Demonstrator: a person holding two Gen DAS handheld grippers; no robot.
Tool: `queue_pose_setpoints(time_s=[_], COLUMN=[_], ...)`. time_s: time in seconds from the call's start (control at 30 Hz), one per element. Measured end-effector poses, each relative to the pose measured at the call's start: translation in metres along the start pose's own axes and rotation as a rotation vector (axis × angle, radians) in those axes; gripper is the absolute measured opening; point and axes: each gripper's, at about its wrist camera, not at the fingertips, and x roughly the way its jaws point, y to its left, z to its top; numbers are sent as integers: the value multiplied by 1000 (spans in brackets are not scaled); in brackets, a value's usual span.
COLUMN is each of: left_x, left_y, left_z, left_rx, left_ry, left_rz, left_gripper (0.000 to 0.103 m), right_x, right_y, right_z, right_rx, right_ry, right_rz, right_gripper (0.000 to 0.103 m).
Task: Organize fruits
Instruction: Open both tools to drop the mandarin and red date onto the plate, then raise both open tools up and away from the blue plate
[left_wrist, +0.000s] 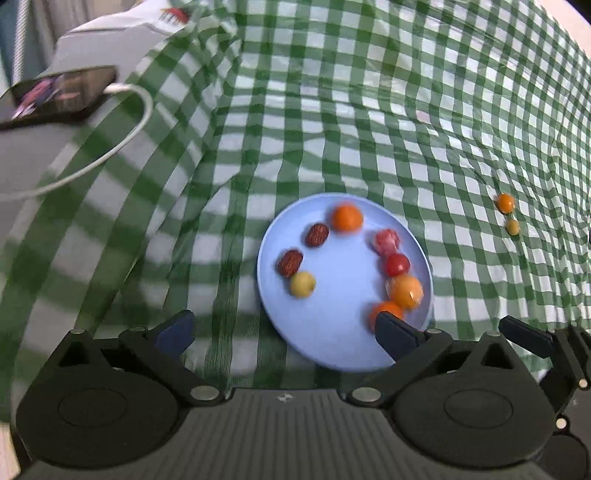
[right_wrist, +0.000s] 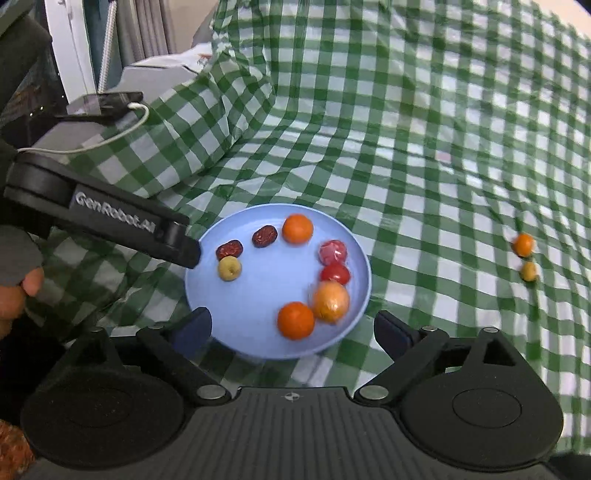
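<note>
Now both my left gripper (left_wrist: 284, 330) and right gripper (right_wrist: 291, 330) are released, empty, above the blue plate (right_wrist: 255, 343); two small fruits (right_wrist: 526, 258) lie at three o'clock.

Plate (right_wrist: 207, 295) center is bare, so I can drop in there; its rim is ringed with fruit: dates (right_wrist: 264, 235) and a yellow fruit (right_wrist: 229, 268) on the left, oranges (right_wrist: 297, 228) and red pieces (right_wrist: 332, 252) on the right. Left gripper (right_wrist: 184, 251) reaches in over the plate's left rim and blocks that side for my right gripper (right_wrist: 291, 332). Both jaws stand wide with nothing between them. Checked cloth (right_wrist: 424, 166) beyond the plate is open and wrinkled. Toward the right edge, two small loose fruits (right_wrist: 523, 244) sit touching, with free cloth around them. At the far left corner, phone (left_wrist: 59, 96) and cable (left_wrist: 140, 110) clutter the tabletop edge, next to a bunched cloth fold (right_wrist: 229, 122).
</note>
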Motion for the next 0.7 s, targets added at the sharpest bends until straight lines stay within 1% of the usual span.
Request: queue_pose_setpoints(time_s=[0.1, 0.2, 0.33, 0.4, 0.5, 0.6, 0.7], left_x=[-23, -51, -92, -111, -140, -178, -218], left_y=[3, 2, -2, -6, -15, -27, -34], left_z=[-3, -3, 0, 2, 5, 9, 15], left_rx=[-50, -74, -58, -48, -24, 9, -18], left_ry=[29, 27, -34, -47, -55, -91, -122], left_rz=[-17, -12, 31, 38, 28, 19, -22], left_gripper=[103, 103, 103, 103, 103, 103, 103], right_x=[-19, -37, -63, -73, -87, -98, -107], right_y=[-1, -7, -15, -19, -25, -34, -44], right_z=[-2, 2, 2, 0, -5, -8, -9], right_rx=[9, 29, 58, 66, 80, 106, 142], right_ry=[-36, -80, -134, -147, -163, -169, -170], right_rz=[-26, -55, -81, -90, -108, -131, -150], right_gripper=[95, 95, 95, 96, 96, 96, 96])
